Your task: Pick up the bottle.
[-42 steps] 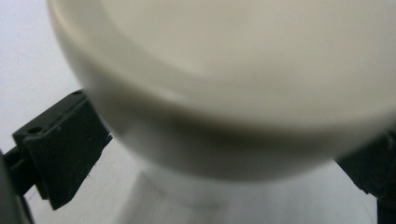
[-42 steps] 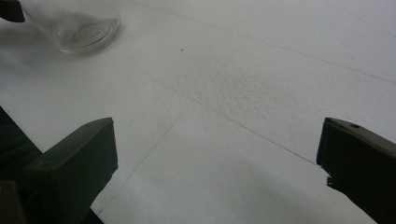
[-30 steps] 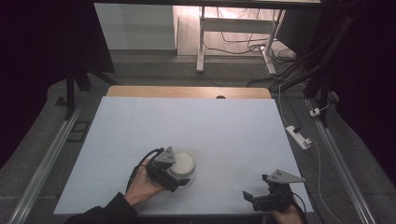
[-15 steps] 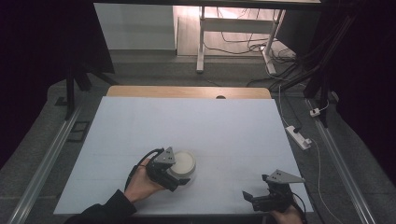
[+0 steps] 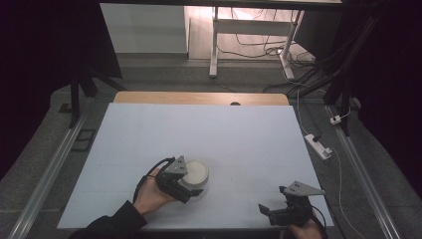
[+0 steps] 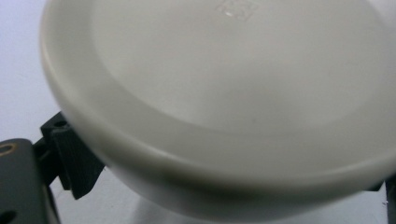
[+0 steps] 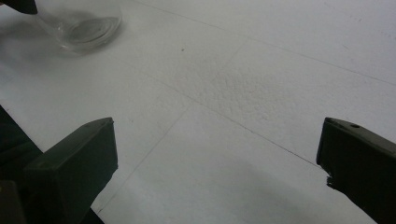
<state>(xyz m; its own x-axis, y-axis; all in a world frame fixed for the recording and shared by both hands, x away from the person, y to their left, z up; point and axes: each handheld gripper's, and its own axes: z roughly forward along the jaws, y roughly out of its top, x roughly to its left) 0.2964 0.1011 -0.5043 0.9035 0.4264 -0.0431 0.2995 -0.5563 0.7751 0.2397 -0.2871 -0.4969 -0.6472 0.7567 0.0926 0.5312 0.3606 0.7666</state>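
While the left hand works, the scene reads as follows.

Work in hand: a jar with a white lid (image 5: 197,172) stands on the white table (image 5: 239,134), toward the near edge and left of the middle; the glass base (image 7: 79,23) appears in the right gripper view.

Left gripper (image 5: 191,185): its jaws sit on either side of the jar just under the lid (image 6: 224,93); they look closed on it, though the contact itself is hidden.

Right gripper (image 5: 266,212): jaws wide apart, holding nothing, near the front right corner of the table.

Key relation: the jar lies directly ahead of the left gripper, between its jaws, and well apart from the right one, off to that gripper's left.

Long axis: the jar stands upright.

Nearer hand: the left, by far.

Likely next: lifting or turning the jar.
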